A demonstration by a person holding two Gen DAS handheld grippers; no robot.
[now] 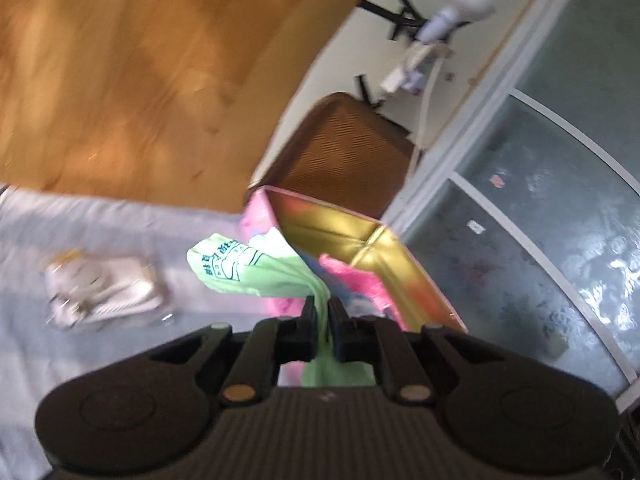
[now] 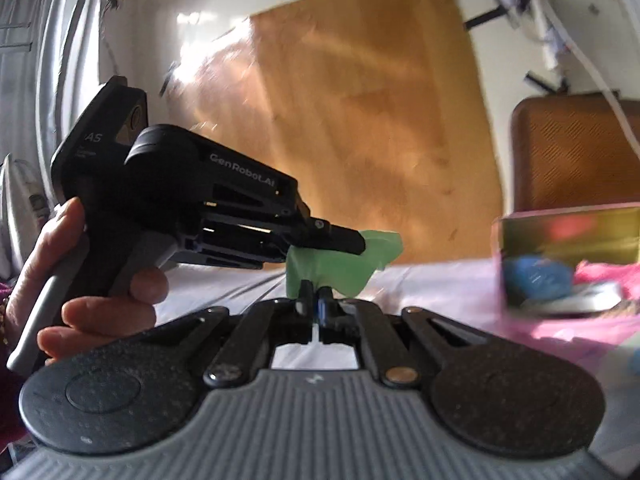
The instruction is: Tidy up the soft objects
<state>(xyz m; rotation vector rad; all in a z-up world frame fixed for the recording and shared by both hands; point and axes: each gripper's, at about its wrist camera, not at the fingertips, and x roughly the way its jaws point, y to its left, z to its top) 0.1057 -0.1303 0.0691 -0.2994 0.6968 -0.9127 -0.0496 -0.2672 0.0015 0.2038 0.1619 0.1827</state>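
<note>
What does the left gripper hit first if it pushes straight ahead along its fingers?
Probably the pink, gold-lined open box. The left gripper, shut on the pale green printed cloth, points at the box's near edge and the pink fabric inside. Depth is blurred.

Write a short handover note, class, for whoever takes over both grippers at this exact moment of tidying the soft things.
Left gripper: shut on the green cloth, held above the bed sheet.
Right gripper: also shut on the green cloth, at another part of it; the left gripper shows just above it in the right wrist view.
Box: open, gold-lined, on the bed; pink cloth and a blue item already inside.
A clear packet lies on the sheet, untouched.
Left to do: probably fold the green cloth and place it in the box.
</note>
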